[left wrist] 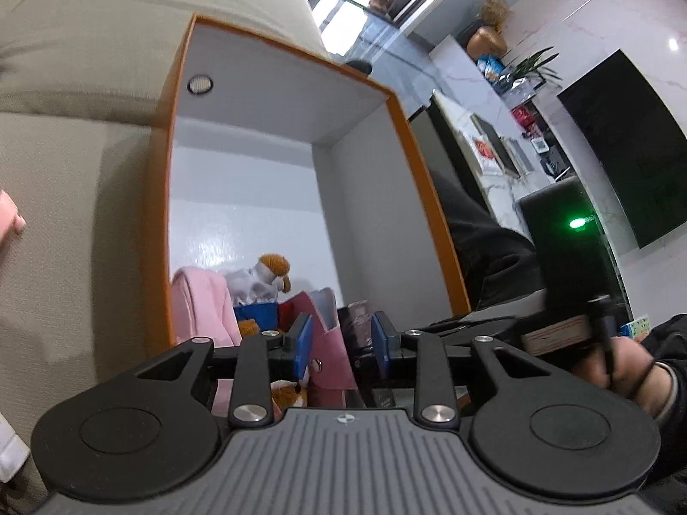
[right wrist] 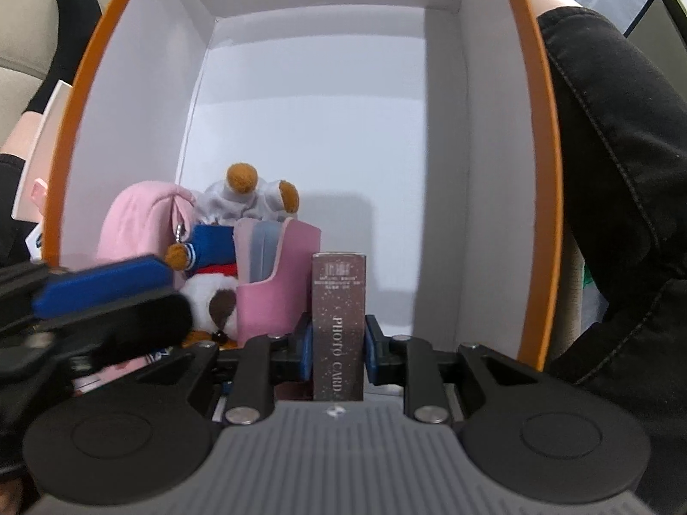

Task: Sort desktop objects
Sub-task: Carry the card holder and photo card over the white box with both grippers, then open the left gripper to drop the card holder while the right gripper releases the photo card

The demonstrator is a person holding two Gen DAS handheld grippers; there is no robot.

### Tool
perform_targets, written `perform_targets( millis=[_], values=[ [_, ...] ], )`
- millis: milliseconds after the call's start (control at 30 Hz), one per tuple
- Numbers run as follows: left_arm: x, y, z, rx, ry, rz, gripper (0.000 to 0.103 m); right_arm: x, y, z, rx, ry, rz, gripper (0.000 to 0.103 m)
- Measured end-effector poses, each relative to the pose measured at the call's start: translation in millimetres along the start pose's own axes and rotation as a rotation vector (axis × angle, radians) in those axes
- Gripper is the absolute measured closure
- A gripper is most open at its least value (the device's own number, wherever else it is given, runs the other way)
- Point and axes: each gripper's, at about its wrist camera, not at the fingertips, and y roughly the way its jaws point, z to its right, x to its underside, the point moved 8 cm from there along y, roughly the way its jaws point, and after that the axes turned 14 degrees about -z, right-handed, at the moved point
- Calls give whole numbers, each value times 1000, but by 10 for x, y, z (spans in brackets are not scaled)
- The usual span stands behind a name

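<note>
An orange box (left wrist: 165,197) (right wrist: 71,137) with white walls holds a pink cloth (right wrist: 133,219), a brown-and-white plush toy (right wrist: 240,197) and an upright pink case (right wrist: 279,274). My right gripper (right wrist: 338,343) points down into the box, shut on a dark glittery photo card box (right wrist: 339,322) that stands beside the pink case. My left gripper (left wrist: 341,339) hovers over the box's near end, open. The pink case (left wrist: 332,343) and the dark card box (left wrist: 356,317) show between its blue pads (left wrist: 302,339) without being pressed. From the right wrist camera, one left finger (right wrist: 107,283) shows blurred above the pink cloth.
The box sits on a beige sofa (left wrist: 86,86). A person's leg in dark trousers (right wrist: 622,171) lies along its right side and a black-socked foot (right wrist: 73,21) at its far left. A marble counter (left wrist: 468,98) and a dark screen (left wrist: 622,150) stand beyond.
</note>
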Motion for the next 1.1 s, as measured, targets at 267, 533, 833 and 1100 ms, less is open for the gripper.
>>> perform_targets(
  millis=[267, 533, 833, 1100],
  values=[
    [35, -235, 24, -31, 6, 67, 70, 69, -12, -40, 7, -28, -57, 76],
    [62, -434, 17, -40, 3, 118, 70, 239, -131, -127, 36, -94, -39, 70],
    [106, -593, -86, -61, -32, 159, 70, 332, -106, -17, -57, -4, -53, 78],
    [138, -676, -159, -77, -48, 179, 70, 372, -113, 26, -87, -6, -52, 76]
  ],
)
